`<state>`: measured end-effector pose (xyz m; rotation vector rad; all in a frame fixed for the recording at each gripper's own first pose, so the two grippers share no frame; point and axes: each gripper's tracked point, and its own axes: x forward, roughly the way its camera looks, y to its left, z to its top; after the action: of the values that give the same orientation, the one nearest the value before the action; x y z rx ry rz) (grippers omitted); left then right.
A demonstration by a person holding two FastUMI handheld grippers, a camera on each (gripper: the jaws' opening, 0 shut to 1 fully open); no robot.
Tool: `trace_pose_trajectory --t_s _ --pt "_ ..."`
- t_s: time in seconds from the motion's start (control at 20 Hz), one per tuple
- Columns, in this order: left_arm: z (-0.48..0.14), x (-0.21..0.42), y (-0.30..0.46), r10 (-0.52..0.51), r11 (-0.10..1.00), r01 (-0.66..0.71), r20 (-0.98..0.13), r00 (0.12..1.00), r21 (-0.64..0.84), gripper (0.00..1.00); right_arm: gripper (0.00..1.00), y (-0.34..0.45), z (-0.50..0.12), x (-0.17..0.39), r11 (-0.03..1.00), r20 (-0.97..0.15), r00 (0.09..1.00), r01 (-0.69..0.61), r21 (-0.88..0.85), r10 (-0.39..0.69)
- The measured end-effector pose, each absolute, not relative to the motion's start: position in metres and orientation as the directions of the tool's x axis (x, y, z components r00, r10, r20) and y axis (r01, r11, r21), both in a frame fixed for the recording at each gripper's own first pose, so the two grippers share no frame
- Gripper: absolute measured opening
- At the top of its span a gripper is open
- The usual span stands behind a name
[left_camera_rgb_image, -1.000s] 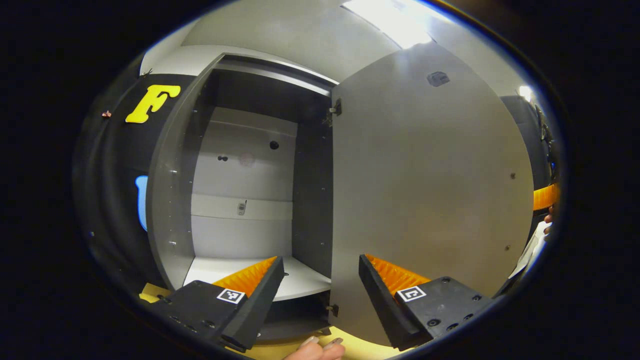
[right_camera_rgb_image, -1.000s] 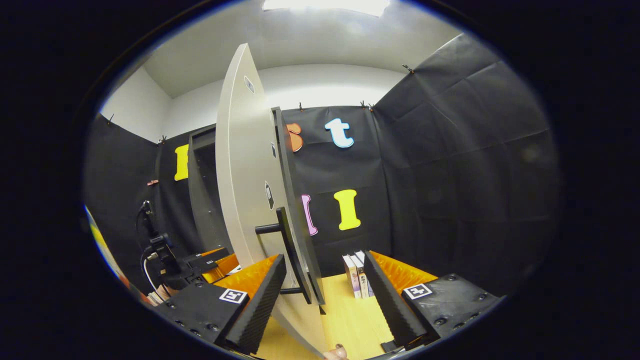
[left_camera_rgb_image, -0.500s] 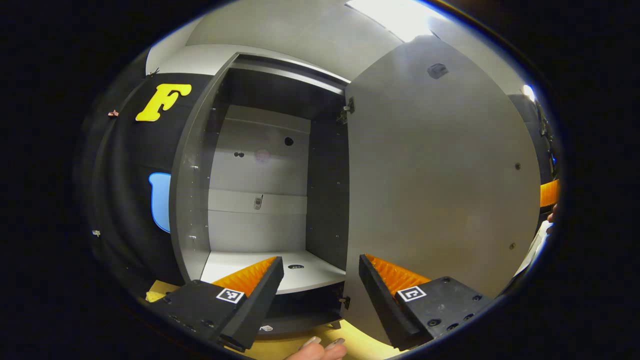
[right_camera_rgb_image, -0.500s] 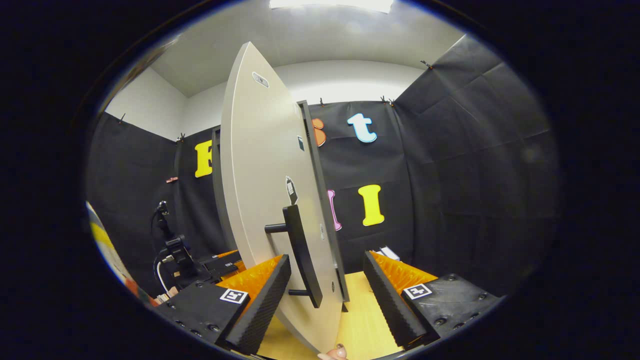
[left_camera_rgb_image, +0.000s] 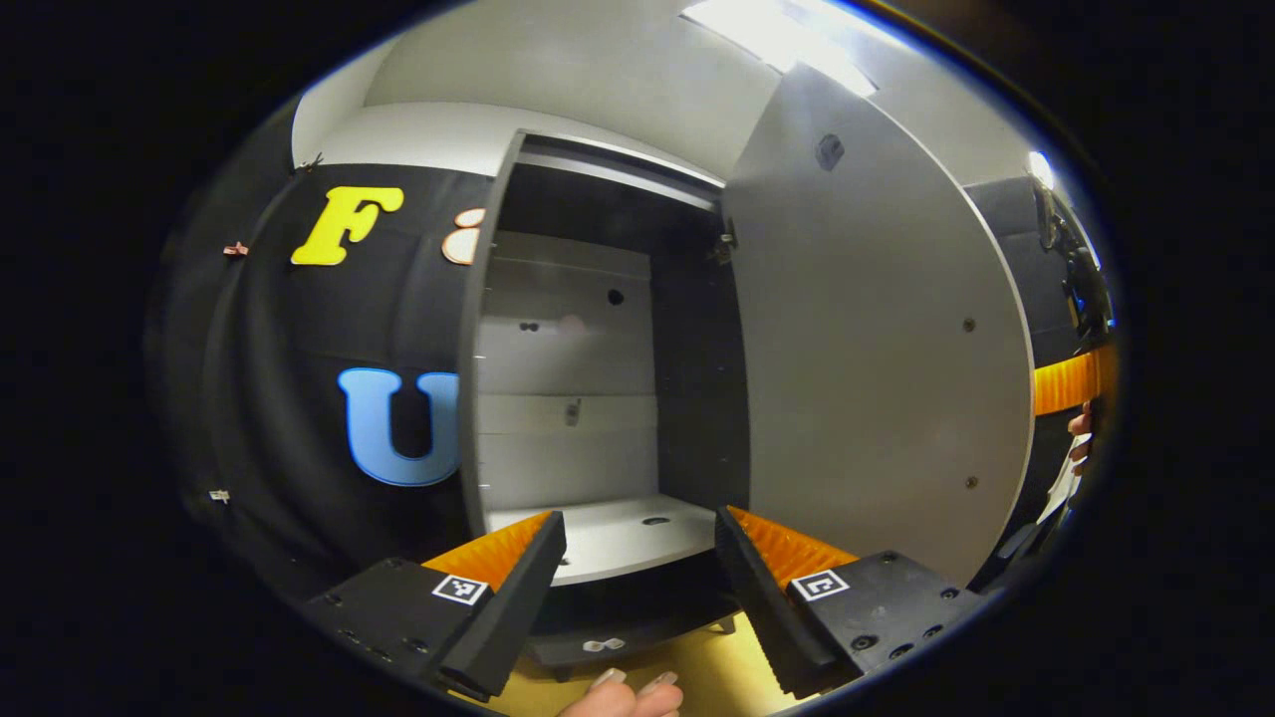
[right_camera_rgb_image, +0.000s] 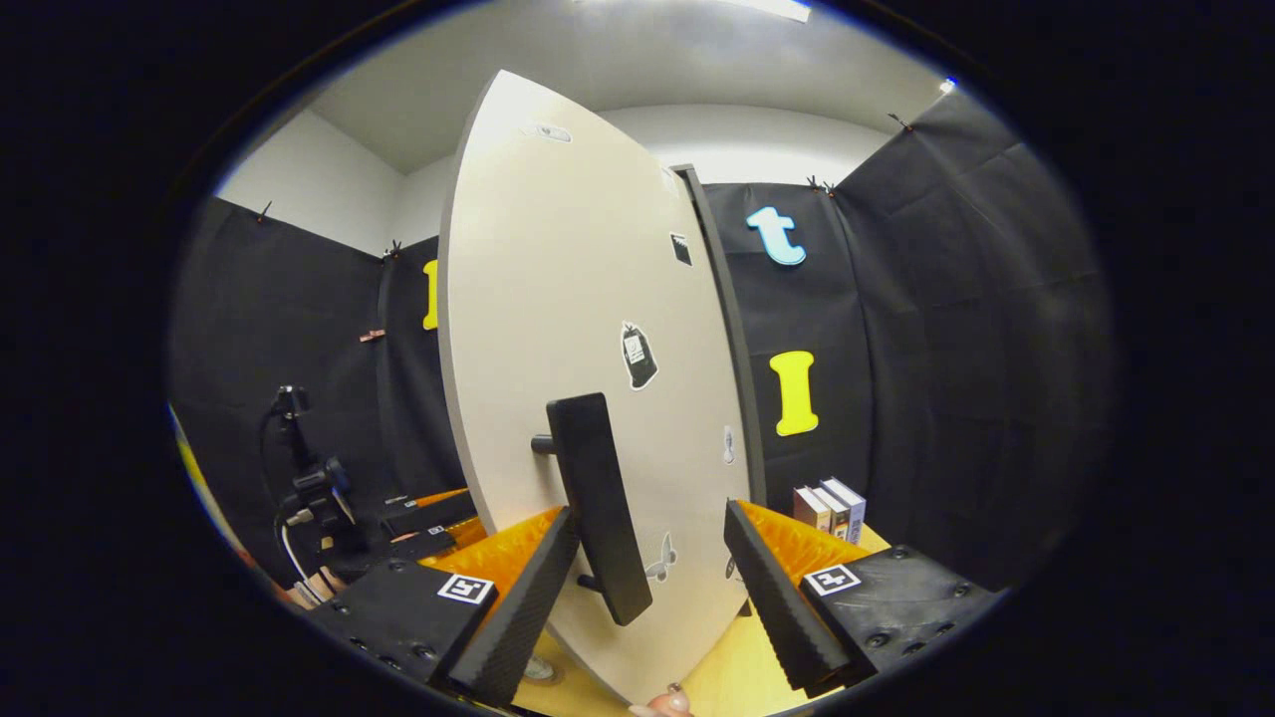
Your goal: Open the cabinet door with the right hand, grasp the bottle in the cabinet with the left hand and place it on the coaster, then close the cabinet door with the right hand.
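The grey cabinet [left_camera_rgb_image: 598, 398] stands open, showing a white shelf [left_camera_rgb_image: 618, 538] with a small dark oval mark on it. Its door [left_camera_rgb_image: 877, 349] swings out on the right. My left gripper [left_camera_rgb_image: 639, 523] is open in front of the shelf, holding nothing. In the right gripper view I face the door's outer side [right_camera_rgb_image: 588, 299], which carries a few stickers. Its black bar handle [right_camera_rgb_image: 598, 498] sits between the fingers of my open right gripper [right_camera_rgb_image: 652, 516], closer to the left finger [right_camera_rgb_image: 518, 597]. Neither finger presses on it. The left gripper [right_camera_rgb_image: 418, 513] shows beyond the door's edge.
The cabinet stands on a light wooden tabletop [left_camera_rgb_image: 697, 672]. A few books [right_camera_rgb_image: 827, 503] stand upright by the black cloth wall on the right. A camera stand with cables [right_camera_rgb_image: 299, 478] is at the left. A small round disc [right_camera_rgb_image: 538, 669] lies below the door.
The door now shows more of its outer face to the right gripper, with the handle larger between the fingers. In the left gripper view the cabinet has slid rightward and the door looks narrower.
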<state>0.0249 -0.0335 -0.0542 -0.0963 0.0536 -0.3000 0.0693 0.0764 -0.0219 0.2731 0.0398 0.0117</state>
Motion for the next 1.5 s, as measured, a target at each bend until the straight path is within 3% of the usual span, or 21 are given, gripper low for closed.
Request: trace_pose_trajectory --t_s 0.35,0.65,1.5 --pt "-0.058 -0.005 0.061 -0.187 0.978 0.180 -0.060 0.981 -0.106 0.95 0.97 0.163 -0.037 0.089 0.950 -0.078 0.981 -0.148 0.274 0.175" --pt "-0.067 -0.021 0.076 -0.144 0.984 0.131 -0.099 0.985 -0.123 0.96 0.98 0.172 -0.052 0.083 0.959 -0.118 0.977 -0.147 0.242 0.179" --pt "-0.064 -0.023 0.047 -0.202 0.975 0.190 -0.103 0.974 -0.116 0.96 0.98 0.148 -0.045 0.096 0.964 -0.099 0.984 -0.119 0.240 0.146"
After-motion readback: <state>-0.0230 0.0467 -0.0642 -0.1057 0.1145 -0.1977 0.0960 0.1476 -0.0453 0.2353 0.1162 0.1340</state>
